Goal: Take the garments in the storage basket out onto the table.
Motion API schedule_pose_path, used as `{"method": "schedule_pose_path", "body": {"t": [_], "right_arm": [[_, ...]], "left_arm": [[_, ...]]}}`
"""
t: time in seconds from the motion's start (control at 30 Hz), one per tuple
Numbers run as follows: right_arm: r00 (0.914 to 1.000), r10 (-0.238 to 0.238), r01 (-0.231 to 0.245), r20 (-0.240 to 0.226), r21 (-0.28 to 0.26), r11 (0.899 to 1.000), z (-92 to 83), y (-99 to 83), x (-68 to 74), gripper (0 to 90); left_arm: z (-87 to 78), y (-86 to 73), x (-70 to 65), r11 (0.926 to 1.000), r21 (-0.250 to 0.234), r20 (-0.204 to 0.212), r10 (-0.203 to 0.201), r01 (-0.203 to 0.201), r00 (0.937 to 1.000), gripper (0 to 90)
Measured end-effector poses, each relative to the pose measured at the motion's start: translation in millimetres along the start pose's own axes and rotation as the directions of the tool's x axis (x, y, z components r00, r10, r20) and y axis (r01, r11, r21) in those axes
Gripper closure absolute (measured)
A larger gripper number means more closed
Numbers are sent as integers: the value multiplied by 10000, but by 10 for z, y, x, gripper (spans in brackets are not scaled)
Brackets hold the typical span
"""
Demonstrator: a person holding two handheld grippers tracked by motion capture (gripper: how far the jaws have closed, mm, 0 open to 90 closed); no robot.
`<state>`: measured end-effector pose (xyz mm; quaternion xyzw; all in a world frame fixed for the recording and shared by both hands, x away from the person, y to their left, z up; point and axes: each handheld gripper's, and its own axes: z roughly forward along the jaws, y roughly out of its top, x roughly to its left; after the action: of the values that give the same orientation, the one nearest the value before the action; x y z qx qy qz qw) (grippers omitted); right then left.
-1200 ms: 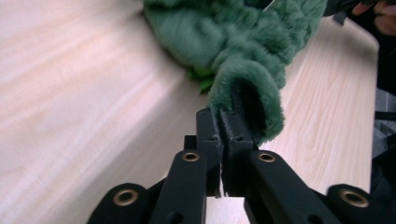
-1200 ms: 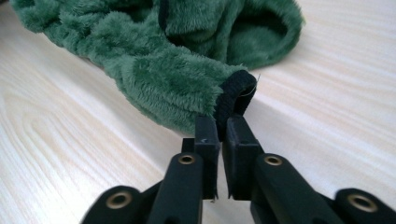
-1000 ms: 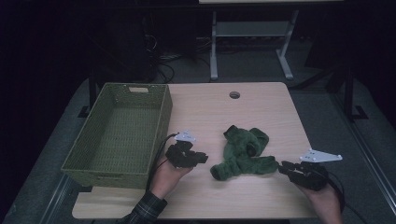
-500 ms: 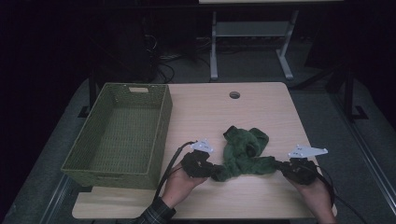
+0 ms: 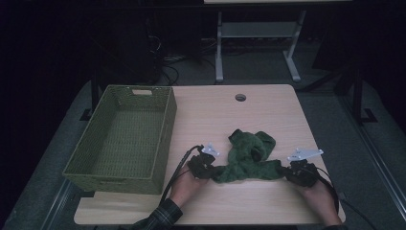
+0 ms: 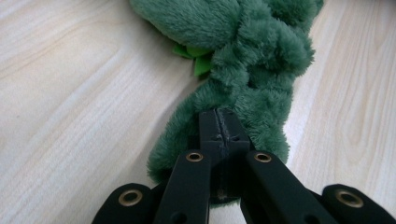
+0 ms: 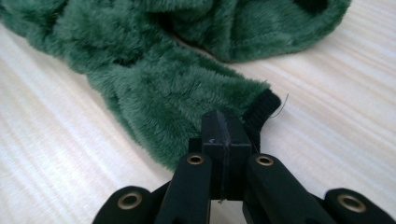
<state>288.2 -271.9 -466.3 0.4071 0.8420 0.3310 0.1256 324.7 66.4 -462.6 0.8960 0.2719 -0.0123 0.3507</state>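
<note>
While both pairs of tongs are clamped down, the left gripper is seen with its jaws pressed together on the near-left end of the green plush garment, and the right gripper is pinched in the same way on the opposite end, beside a dark ribbed cuff. In the high view the left gripper and right gripper are placed at the two near ends of the fabric, which lies crumpled on the wooden table, right of the green woven basket and apart from it.

The garment is judged to be light, soft and limp: no shape will be kept when it is lifted, and the bunched middle can be expected to sag between the two holds. The thick pile is compressed easily, so a thin pinch of fleece could be pulled out of the jaws; a fuller bite, through the whole layer or on the firmer cuff, is considered safer. Nothing fragile is involved, and slipping is thought unlikely on such fuzzy cloth. A small bright green tag is visible in the folds.
</note>
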Motion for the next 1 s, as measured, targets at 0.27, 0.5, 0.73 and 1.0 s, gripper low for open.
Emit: {"method": "schedule_pose_path", "body": {"t": [0.27, 0.5, 0.73, 1.0], "right_arm": [[9983, 37, -28, -578, 153, 9999, -104, -122, 174, 898], [9941, -172, 204, -1070, 292, 9994, -198, -230, 412, 898], [9933, -222, 235, -1137, 102, 9997, -241, -225, 481, 829], [9920, -183, 100, -1250, -670, 9977, -209, 78, 464, 677]], "left_arm": [[-130, -137, -36, 9993, 370, 385, -59, 45, 9992, 897], [-265, -311, -99, 9981, 570, 735, -256, 214, 9970, 896], [-335, -270, -113, 9993, 316, 788, -213, 188, 9967, 781], [-384, 101, 44, 9991, -415, 325, -35, 49, 9995, 587]]}}
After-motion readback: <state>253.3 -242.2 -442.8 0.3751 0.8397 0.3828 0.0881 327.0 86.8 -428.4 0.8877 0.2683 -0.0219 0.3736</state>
